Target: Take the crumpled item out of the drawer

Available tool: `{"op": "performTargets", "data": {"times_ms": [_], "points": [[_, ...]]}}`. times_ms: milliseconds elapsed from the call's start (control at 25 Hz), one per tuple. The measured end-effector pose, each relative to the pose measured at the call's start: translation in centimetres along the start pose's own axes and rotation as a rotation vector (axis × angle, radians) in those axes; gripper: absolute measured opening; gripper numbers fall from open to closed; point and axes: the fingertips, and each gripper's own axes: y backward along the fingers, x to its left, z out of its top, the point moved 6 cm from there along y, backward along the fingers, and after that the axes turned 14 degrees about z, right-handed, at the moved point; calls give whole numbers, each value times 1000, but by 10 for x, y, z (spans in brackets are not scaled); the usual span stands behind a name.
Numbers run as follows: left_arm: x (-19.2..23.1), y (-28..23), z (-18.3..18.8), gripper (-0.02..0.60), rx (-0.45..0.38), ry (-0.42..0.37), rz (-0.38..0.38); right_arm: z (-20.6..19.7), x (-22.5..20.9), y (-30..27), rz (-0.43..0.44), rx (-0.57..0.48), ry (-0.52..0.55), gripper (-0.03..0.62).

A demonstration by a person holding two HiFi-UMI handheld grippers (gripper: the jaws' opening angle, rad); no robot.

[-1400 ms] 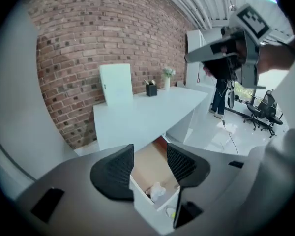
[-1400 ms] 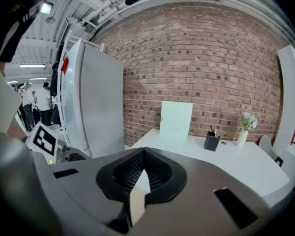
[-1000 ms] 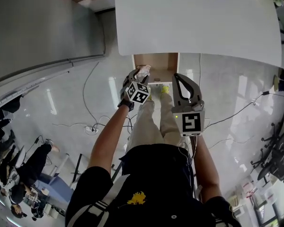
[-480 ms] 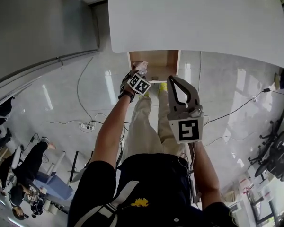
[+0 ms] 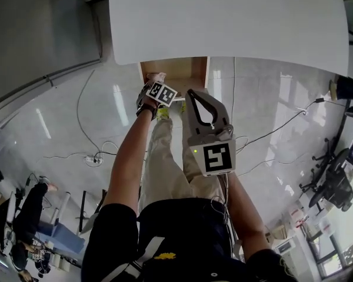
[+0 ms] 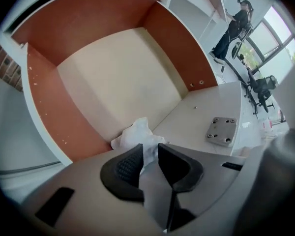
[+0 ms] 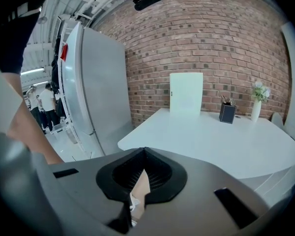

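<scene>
The open drawer (image 5: 185,68) juts out from under the white tabletop, and its wooden inside (image 6: 113,77) fills the left gripper view. A crumpled white paper (image 6: 133,134) lies in the drawer's near corner, against the side wall. My left gripper (image 6: 150,157) reaches into that corner; its jaws are closing with a fold of the paper between them, touching both pads. From the head view, the left gripper (image 5: 155,85) sits at the drawer's left front with the paper (image 5: 156,76) at its tip. My right gripper (image 5: 194,94) hangs beside the drawer, shut and holding nothing.
A small metal plate (image 6: 221,131) with screw holes sits on the pale surface right of the drawer. A white tabletop (image 5: 235,22) overhangs the drawer. Cables (image 5: 94,151) trail over the glossy floor. A grey cabinet (image 7: 96,92) and a brick wall show in the right gripper view.
The left gripper's jaws have narrowed around the paper at the drawer's left front. The right gripper has come up closer to the head camera. The whole view has shifted left.
</scene>
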Motion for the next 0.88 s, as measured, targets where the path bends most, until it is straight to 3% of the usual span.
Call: {"op": "performTargets", "data": {"times_ms": [120,280,480,720,760,800,840,880], "points": [[-5,-1,-1,31,0,-21,6,0,1,3,-4,-1,4,26],[-9,15,-7,19,-38,-40,32,4,0,14,-15,11,8,26],[-3,43,-20,18,-69,26,15,24,-1,24,-32,-22,23,26],[6,37,-25,20,-109,1,26,35,-3,24,-34,-45,12,26],[6,30,-22,25,-110,-8,30,30,-4,22,-31,-35,10,26],[6,22,-18,75,-108,-15,28,24,-5,20,-30,-27,8,26],[6,15,-14,170,-104,-15,19,19,-6,19,-31,-22,2,26],[5,9,-9,191,-101,-5,8,13,-6,19,-34,-19,-8,26]]}}
